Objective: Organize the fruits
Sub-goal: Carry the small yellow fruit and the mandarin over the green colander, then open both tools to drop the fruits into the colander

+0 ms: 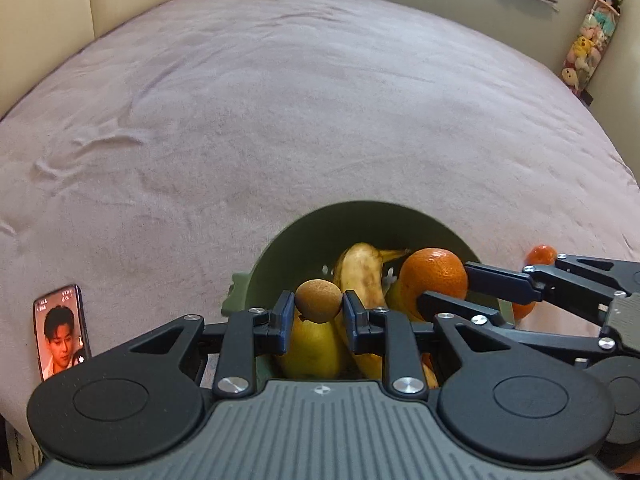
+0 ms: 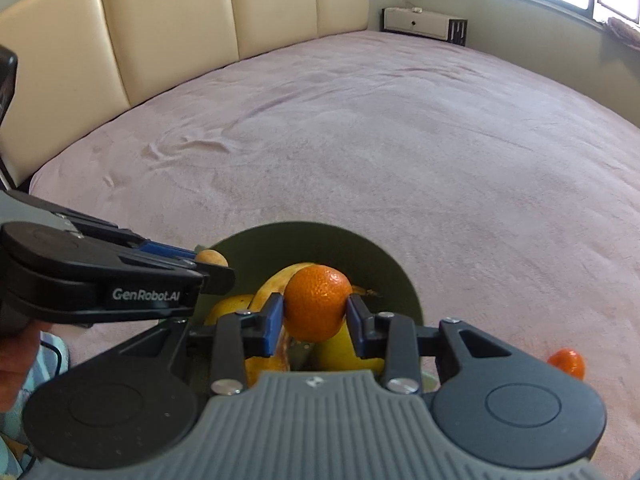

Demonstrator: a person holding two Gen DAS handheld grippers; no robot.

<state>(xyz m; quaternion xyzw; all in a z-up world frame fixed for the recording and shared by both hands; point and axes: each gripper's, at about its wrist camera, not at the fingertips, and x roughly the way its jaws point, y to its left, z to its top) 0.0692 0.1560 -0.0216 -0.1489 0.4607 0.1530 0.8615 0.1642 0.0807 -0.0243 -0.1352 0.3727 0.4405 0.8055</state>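
A dark green bowl (image 1: 360, 216) (image 2: 384, 256) rests on the pink bed and holds bananas (image 1: 362, 272) (image 2: 276, 280) and a yellow fruit (image 1: 316, 348) (image 2: 232, 306). My left gripper (image 1: 319, 300) is shut on a small brown round fruit (image 1: 319, 300) (image 2: 210, 258) above the bowl's near side. My right gripper (image 2: 316, 308) is shut on an orange tangerine (image 2: 316, 308) (image 1: 434, 280), also above the bowl, just right of the left gripper. Another tangerine (image 2: 568, 362) (image 1: 542, 255) lies on the bed to the right of the bowl.
A phone (image 1: 60, 332) with a lit screen lies on the bed, left of the bowl. The pink bedspread (image 2: 400, 140) spreads far beyond it to a cream headboard (image 2: 168, 32). Stuffed toys (image 1: 588, 48) hang in the far right corner.
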